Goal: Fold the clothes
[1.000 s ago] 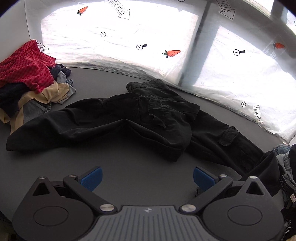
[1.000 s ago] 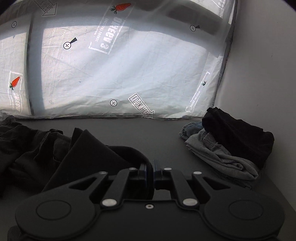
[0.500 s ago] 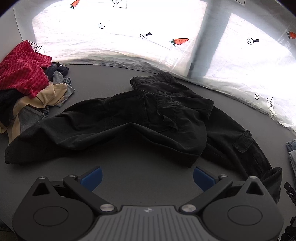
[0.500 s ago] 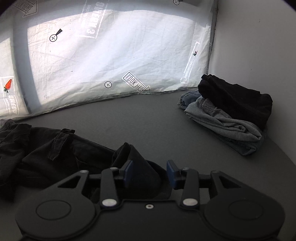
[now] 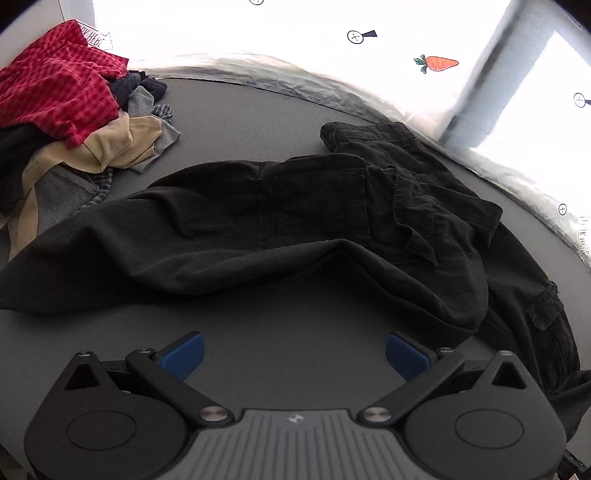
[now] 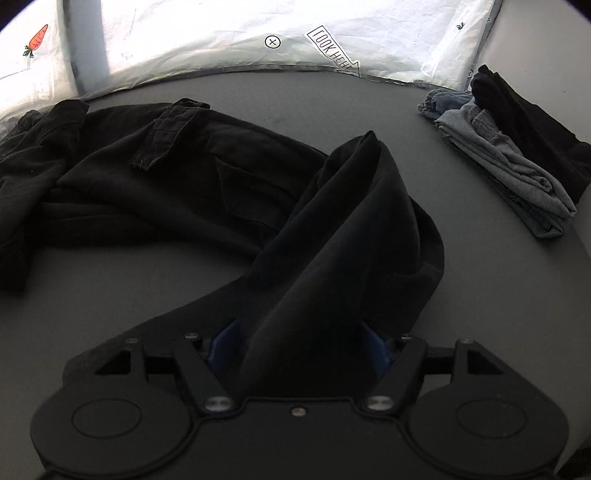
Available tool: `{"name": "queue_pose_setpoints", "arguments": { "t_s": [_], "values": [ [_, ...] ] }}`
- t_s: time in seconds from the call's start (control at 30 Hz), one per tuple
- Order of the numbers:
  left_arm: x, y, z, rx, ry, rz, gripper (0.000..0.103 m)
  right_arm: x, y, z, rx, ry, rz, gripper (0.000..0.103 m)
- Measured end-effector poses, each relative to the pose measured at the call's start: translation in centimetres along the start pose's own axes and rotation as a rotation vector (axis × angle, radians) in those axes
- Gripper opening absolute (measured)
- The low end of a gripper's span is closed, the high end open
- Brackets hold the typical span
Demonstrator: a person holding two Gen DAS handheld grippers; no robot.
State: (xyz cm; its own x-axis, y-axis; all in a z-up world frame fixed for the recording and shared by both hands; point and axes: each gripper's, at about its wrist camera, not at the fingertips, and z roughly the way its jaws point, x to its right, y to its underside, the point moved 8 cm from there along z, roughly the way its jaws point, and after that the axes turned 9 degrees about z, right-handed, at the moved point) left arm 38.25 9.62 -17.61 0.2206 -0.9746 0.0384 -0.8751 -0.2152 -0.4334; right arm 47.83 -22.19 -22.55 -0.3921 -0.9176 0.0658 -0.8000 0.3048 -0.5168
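A grey tabletop (image 5: 258, 110) is seen in both views, bounded on its far side by a white sheet (image 6: 221, 33) printed with carrots and arrows. Bare surface is left in the near middle, between the left tool (image 5: 293, 355) and the trousers (image 5: 295, 221), and again at the far left between the trousers and the sheet. In the right wrist view open room is found at the near left and in a strip on the right, between the trousers and the folded stack (image 6: 517, 155).

The far left corner is taken up by a loose pile of clothes (image 5: 66, 110) (red checked cloth on top, tan and grey beneath), which lies just beside one trouser leg. The folded stack, grey and denim with a black piece on top, is set near the far right edge, well apart from the trousers.

The black cargo trousers are spread crookedly across the middle of the tabletop, the legs splayed left and right, the waist toward the sheet, flap pockets showing. The cloth is rumpled and partly doubled over itself.

The left tool is held wide open above bare tabletop, nothing between its blue pads (image 5: 184, 352). The right tool (image 6: 301, 347) is parted too, with a raised fold of the trouser leg lying between its fingers; the fingers are seen apart at either side of the cloth, not pressed on it.
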Motion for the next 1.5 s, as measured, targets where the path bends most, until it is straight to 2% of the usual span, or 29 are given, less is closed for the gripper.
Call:
{"name": "queue_pose_setpoints", "arguments": {
  "t_s": [0.03, 0.1, 0.17, 0.23, 0.3, 0.4, 0.47, 0.5, 0.6, 0.67, 0.73, 0.87, 0.93, 1.03, 1.13, 1.23, 1.33, 1.5],
  "values": [
    [-0.3, 0.0, 0.0, 0.003, -0.01, -0.002, 0.103, 0.1, 0.0, 0.0, 0.002, -0.009, 0.011, 0.07],
    [-0.6, 0.2, 0.1, 0.0, -0.012, -0.013, 0.103, 0.3, -0.1, 0.1, 0.008, -0.026, 0.036, 0.052],
    [-0.7, 0.3, 0.3, -0.012, -0.006, -0.034, 0.103, 1.3, -0.8, -0.1, 0.024, -0.04, 0.075, 0.021],
    [-0.7, 0.4, 0.3, -0.014, 0.001, -0.047, 0.103, 2.6, -1.5, -0.2, 0.048, -0.047, 0.119, 0.005],
    [-0.6, 0.4, 0.0, -0.006, 0.0, -0.049, 0.103, 4.6, -2.8, -0.1, 0.099, 0.003, 0.129, 0.003],
    [-0.2, 0.6, -0.5, 0.011, 0.003, -0.047, 0.103, 9.7, -7.0, -0.6, 0.27, 0.229, 0.078, 0.003],
    [0.0, 0.7, -0.8, 0.021, 0.007, -0.048, 0.103, 13.6, -10.1, -1.2, 0.344, 0.312, 0.116, 0.003],
    [0.1, 0.9, -0.9, 0.022, 0.008, -0.051, 0.103, 14.4, -10.7, -1.5, 0.34, 0.319, 0.128, 0.004],
    [0.4, 1.3, -1.0, 0.022, 0.014, -0.065, 0.103, 16.7, -12.5, -2.1, 0.327, 0.339, 0.161, 0.017],
    [0.5, 1.8, -1.2, 0.019, 0.022, -0.073, 0.103, 18.0, -13.5, -2.5, 0.321, 0.351, 0.179, 0.033],
    [0.1, 2.2, -1.5, 0.019, 0.02, -0.07, 0.103, 16.3, -11.9, -2.9, 0.336, 0.351, 0.147, 0.047],
    [-0.7, 2.9, -2.1, 0.019, 0.015, -0.064, 0.103, 10.1, -7.7, -3.3, 0.314, 0.209, 0.076, 0.057],
    [-1.1, 3.2, -2.4, 0.019, 0.013, -0.06, 0.103, 5.8, -5.7, -3.7, 0.292, 0.127, 0.021, 0.057],
    [-1.7, 3.7, -2.9, 0.018, 0.009, -0.055, 0.103, -2.5, -3.1, -5.6, 0.276, -0.039, -0.136, 0.058],
    [-3.7, 3.9, -3.2, 0.028, -0.001, -0.059, 0.103, -11.0, -0.3, -8.7, 0.319, -0.189, -0.364, 0.064],
    [-6.0, 3.8, -3.1, 0.028, -0.007, -0.062, 0.103, -18.2, 2.3, -11.3, 0.381, -0.301, -0.576, 0.068],
    [-9.4, 3.3, -2.4, 0.015, -0.024, -0.091, 0.103, -25.4, 5.1, -13.0, 0.424, -0.387, -0.749, 0.069],
    [-13.8, 1.9, -0.2, -0.009, -0.033, -0.127, 0.103, -33.9, 7.3, -13.0, 0.386, -0.443, -0.838, 0.069]
  ]
}}
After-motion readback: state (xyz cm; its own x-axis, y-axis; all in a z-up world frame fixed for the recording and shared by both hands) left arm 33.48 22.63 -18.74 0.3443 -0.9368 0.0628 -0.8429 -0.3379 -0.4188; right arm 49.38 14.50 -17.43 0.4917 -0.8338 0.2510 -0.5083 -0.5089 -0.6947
